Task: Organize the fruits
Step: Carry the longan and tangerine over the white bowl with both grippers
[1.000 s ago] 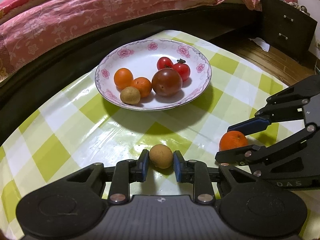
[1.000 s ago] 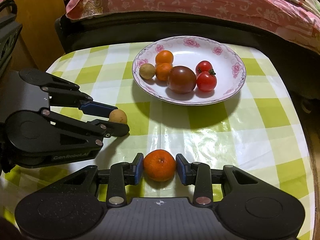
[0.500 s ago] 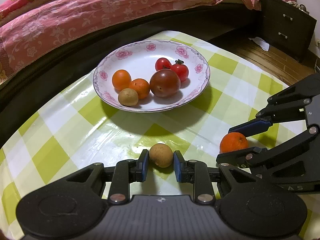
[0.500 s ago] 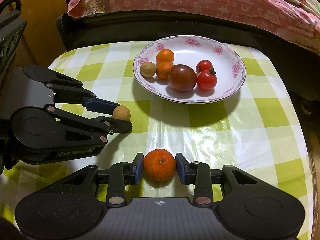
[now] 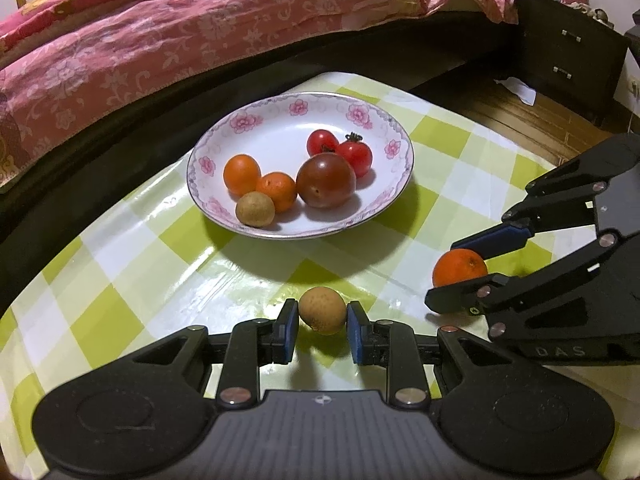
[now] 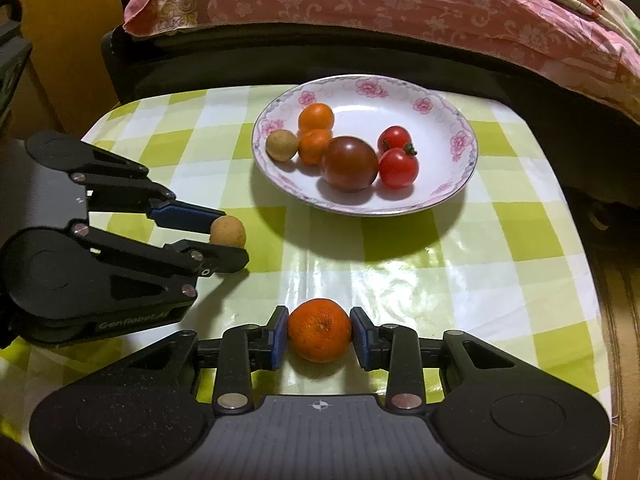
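Bare counter (image 6: 400, 272) lies between the two hand-held grippers and the plate (image 6: 464, 168); passage there is open. The plate's near half is crowded with fruit; its far half is bare. The bed (image 6: 360, 8) blocks the far edge.

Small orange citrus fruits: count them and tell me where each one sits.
3. Two lie touching on the plate: one toward the back, one in front of it. The third is gripped in the right gripper. None looks hidden.
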Action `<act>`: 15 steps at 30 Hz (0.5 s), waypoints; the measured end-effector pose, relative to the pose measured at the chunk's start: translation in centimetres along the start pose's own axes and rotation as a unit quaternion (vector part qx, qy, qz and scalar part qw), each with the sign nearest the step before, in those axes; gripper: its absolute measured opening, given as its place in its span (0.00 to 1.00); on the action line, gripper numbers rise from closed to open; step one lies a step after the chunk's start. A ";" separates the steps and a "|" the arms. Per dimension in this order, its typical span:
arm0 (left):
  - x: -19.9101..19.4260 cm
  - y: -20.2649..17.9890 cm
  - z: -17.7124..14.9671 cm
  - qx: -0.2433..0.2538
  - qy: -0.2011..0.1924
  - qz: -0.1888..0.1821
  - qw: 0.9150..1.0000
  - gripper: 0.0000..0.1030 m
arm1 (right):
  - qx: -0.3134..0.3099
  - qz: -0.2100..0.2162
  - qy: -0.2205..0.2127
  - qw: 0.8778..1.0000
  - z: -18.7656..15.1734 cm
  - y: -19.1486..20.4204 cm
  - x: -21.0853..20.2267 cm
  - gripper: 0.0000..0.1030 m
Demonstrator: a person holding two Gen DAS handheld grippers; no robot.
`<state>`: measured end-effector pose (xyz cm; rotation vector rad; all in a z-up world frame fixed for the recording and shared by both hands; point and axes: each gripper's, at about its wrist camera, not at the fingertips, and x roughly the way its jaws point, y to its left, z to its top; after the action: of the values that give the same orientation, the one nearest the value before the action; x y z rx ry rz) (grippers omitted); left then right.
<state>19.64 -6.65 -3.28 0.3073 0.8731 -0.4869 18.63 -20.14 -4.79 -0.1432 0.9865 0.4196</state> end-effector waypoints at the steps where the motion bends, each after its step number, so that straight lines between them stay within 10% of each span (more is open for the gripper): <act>1: 0.0 0.0 0.1 0.001 -0.002 0.000 1.000 0.33 | 0.000 -0.001 -0.001 1.000 0.1 0.0 0.0 0.29; 15: -0.8 -0.2 0.8 0.001 -0.019 0.000 1.000 0.33 | 0.002 -0.011 -0.015 1.000 1.0 -0.1 -0.4 0.29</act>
<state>19.64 -6.94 -2.14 0.2983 0.8348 -0.4910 19.30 -20.04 -3.94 -0.1443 0.9555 0.3994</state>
